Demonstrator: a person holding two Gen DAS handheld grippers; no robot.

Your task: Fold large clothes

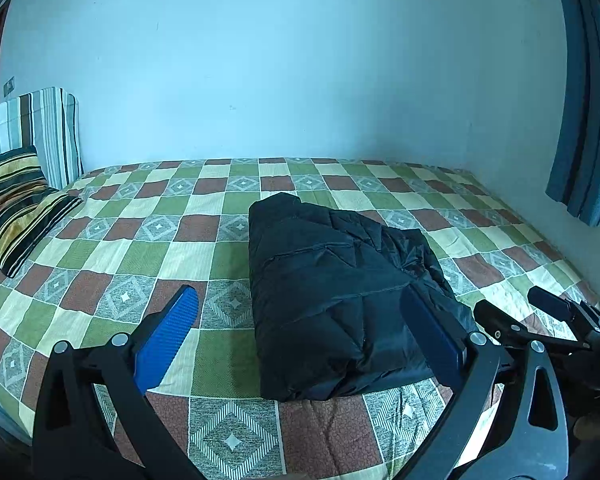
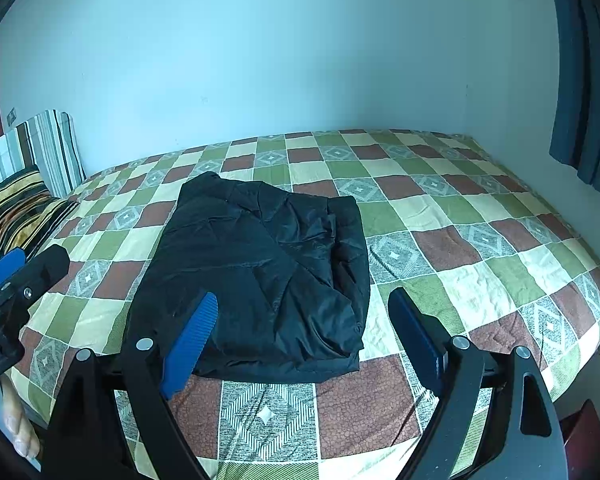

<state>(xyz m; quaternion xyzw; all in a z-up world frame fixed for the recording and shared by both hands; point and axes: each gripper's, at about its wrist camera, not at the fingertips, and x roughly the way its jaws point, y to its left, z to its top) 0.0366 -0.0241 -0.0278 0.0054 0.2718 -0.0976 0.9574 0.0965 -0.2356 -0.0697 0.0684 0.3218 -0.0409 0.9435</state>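
Note:
A black puffy jacket (image 1: 332, 296) lies folded into a thick rectangle on the checked bed cover (image 1: 148, 248); it also shows in the right wrist view (image 2: 260, 280). My left gripper (image 1: 300, 300) is open and empty, held above the jacket's near end, its blue pads wide apart. My right gripper (image 2: 304, 308) is open and empty, above the jacket's near right corner. The right gripper (image 1: 540, 312) shows at the right edge of the left wrist view. The left gripper (image 2: 16, 276) shows at the left edge of the right wrist view.
Striped pillows (image 1: 20, 200) lean at the bed's left end by the wall. A blue curtain (image 1: 584, 160) hangs at the right. The bed's near edge runs just below the grippers. A person's hand (image 2: 18, 424) shows at lower left.

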